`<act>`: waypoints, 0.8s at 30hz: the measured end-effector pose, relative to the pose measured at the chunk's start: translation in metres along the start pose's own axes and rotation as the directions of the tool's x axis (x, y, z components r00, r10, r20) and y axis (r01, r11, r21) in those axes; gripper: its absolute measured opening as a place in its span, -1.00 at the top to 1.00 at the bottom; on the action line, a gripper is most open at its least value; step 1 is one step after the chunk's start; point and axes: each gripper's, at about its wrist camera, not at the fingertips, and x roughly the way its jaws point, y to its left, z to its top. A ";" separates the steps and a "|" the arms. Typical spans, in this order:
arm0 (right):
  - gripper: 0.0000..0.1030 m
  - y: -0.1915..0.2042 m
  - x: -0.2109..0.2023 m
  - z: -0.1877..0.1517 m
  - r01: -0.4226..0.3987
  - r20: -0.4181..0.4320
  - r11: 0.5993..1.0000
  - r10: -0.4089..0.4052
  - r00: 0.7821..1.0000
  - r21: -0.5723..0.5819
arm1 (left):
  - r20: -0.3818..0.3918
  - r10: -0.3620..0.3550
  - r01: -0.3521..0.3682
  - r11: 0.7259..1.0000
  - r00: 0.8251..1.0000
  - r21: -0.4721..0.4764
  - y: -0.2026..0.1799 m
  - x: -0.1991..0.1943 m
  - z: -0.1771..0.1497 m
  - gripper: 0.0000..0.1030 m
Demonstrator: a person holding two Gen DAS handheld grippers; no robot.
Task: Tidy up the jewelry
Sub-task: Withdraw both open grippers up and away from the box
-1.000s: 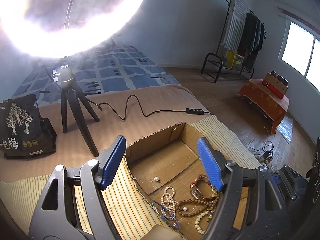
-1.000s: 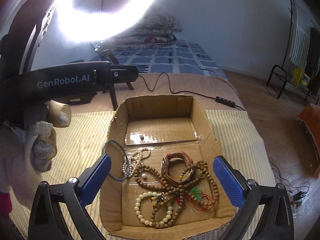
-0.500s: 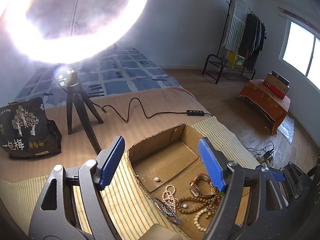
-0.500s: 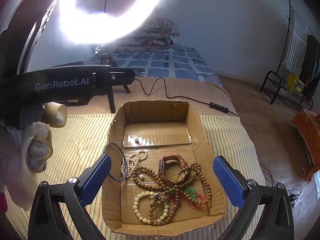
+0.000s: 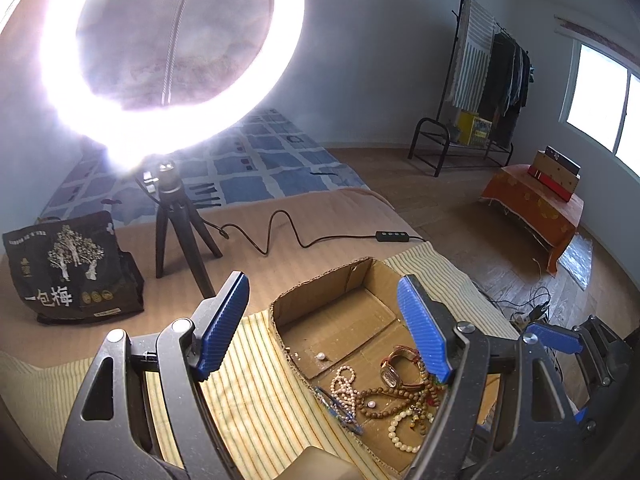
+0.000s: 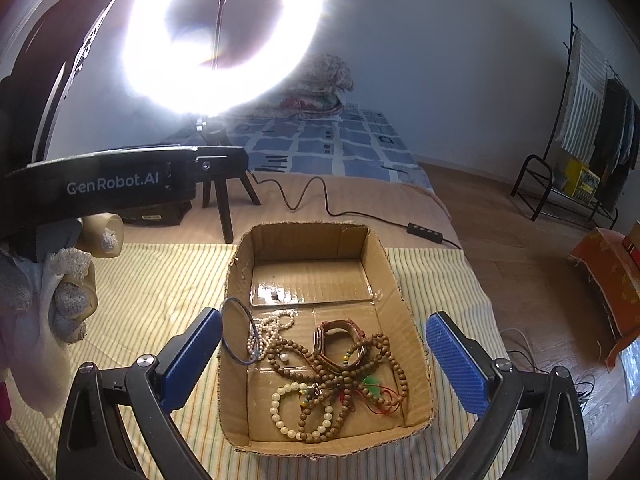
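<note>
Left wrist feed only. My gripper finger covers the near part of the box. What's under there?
Observer: A green piece on red cord, near the right wall of the cardboard box, tangled with the brown wooden beads.
Operator: Cream bracelet, whole or loose beads?
Observer: The cream bead bracelet is one closed loop in the near-left part of the box, overlapped by the wooden beads.
Operator: Right hand-held gripper state?
Observer: The right hand-held gripper is wide open, holds nothing, and hovers over the box.
</note>
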 end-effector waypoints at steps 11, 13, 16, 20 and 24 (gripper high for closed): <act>-0.99 0.009 -0.033 0.004 0.032 0.043 0.999 -0.031 0.999 -0.015 | 0.028 0.031 -0.031 0.999 0.999 0.012 0.014 -0.041 0.000 -0.54; -0.99 0.010 -0.040 0.004 0.040 0.055 0.999 -0.039 0.998 -0.014 | 0.033 0.038 -0.038 0.999 0.999 0.014 0.017 -0.051 -0.001 -0.54; -0.99 0.010 -0.049 0.005 0.048 0.070 0.999 -0.047 0.996 -0.005 | 0.039 0.044 -0.045 0.999 0.998 0.023 0.020 -0.065 -0.003 -0.55; -0.99 0.009 -0.061 0.008 0.063 0.091 0.998 -0.065 0.994 0.020 | 0.054 0.054 -0.056 0.998 0.997 0.037 0.022 -0.085 -0.009 -0.58; -0.99 0.008 -0.070 0.008 0.081 0.107 0.996 -0.084 0.991 0.032 | 0.069 0.059 -0.061 0.998 0.996 0.031 0.026 -0.104 -0.015 -0.73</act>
